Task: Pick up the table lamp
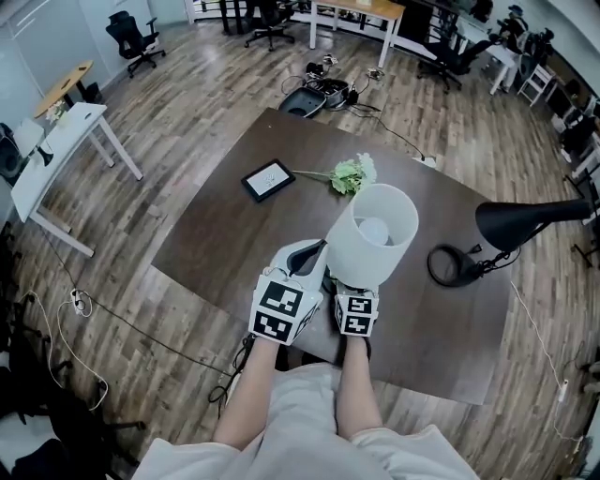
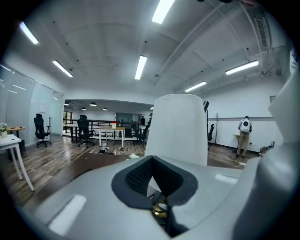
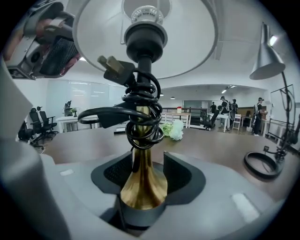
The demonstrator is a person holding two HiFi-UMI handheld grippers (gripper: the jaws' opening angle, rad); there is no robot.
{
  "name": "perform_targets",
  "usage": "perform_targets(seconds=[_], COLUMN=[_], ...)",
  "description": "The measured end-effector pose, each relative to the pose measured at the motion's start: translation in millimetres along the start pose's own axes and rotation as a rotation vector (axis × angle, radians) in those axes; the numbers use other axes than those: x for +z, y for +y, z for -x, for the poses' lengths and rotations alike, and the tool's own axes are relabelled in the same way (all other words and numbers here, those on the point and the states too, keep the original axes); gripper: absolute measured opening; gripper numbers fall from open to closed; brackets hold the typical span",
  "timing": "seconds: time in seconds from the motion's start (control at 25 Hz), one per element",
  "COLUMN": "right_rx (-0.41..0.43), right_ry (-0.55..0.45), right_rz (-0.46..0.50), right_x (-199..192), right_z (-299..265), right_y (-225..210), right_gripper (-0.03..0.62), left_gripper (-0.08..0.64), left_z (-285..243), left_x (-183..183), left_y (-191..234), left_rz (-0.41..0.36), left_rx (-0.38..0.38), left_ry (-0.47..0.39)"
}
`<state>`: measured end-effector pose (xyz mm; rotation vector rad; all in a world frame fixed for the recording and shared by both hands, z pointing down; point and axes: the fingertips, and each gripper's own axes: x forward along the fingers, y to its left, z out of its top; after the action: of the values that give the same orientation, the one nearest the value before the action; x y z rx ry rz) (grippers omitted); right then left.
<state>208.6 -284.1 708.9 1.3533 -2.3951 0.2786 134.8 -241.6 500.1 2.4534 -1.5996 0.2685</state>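
Open-plan office. Grey-brown wood-plank floor (image 1: 187, 122) thru-out. Tangle of black cables (image 1: 328, 89) lies on it just beyond the dark brown rectangular counter (image 1: 225, 244), which sits mid-room. L of head view: long white desk w/ white legs (image 1: 56, 159), small light-wood tabletop (image 1: 66, 84) behind it, black swivel office chair (image 1: 131, 37) near. Far end: wood-top table on white legs (image 1: 361, 11). White ceiling (image 2: 108, 47) w/ long strip lights (image 2: 141, 67), lit. Glass partition walls (image 2: 18, 108) one side, plain white wall (image 2: 229, 110) the other.
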Motion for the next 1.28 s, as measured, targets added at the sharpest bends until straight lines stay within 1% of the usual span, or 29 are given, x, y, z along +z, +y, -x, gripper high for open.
perform_targets(seconds=[0.2, 0.24, 0.28, 0.32, 0.4, 0.48, 0.64, 0.76, 1.0, 1.16, 1.28], right_rx=[-0.013, -0.011, -0.012, -0.018, -0.030, -0.026, -0.001, 0.007, -0.013, -0.042, -0.055], right_ry=[-0.029, -0.036, -0.042, -0.049, -0.053, -0.031, -0.012, 0.034, 0.081, 0.168, 0.199], right_rz=[0.044, 0.057, 0.066, 0.066, 0.058, 0.067, 0.084, 0.077, 0.038, 0.003, -0.015], right_x=[13, 16, 17, 18, 17, 11, 14, 10, 12, 4, 12], right_z=[-13, -13, -13, -13, -14, -15, -6, -2, 9, 13, 19], right_y=[4, 6, 8, 9, 8, 9, 19, 21, 15, 6, 1], right_gripper=[0.222, 0.205, 0.167, 0.145, 0.138, 0.134, 0.132, 0.130, 0.126, 0.126, 0.125], left_gripper=[0.000, 0.000, 0.000, 0.000, 0.000, 0.000, 0.000, 0.000, 0.000, 0.000, 0.000], left_z=[-5, -6, -6, -7, -8, -9, -9, -9, -8, -1, 4], left_x=[1, 0, 0, -1, -1, 0, 4, 8, 17, 27, 37], left_y=[-2, -3, -3, -3, -1, 1, 6, 7, -6, -5, -7], left_rz=[-0.026, -0.029, -0.031, -0.031, -0.033, -0.029, -0.019, -0.020, -0.025, -0.019, -0.008], left_rx=[-0.031, -0.038, -0.045, -0.049, -0.051, -0.053, -0.048, -0.054, -0.097, -0.105, -0.119], left_ry=[0.018, 0.023, 0.027, 0.029, 0.027, 0.026, 0.019, 0.020, 0.027, 0.020, 0.005])
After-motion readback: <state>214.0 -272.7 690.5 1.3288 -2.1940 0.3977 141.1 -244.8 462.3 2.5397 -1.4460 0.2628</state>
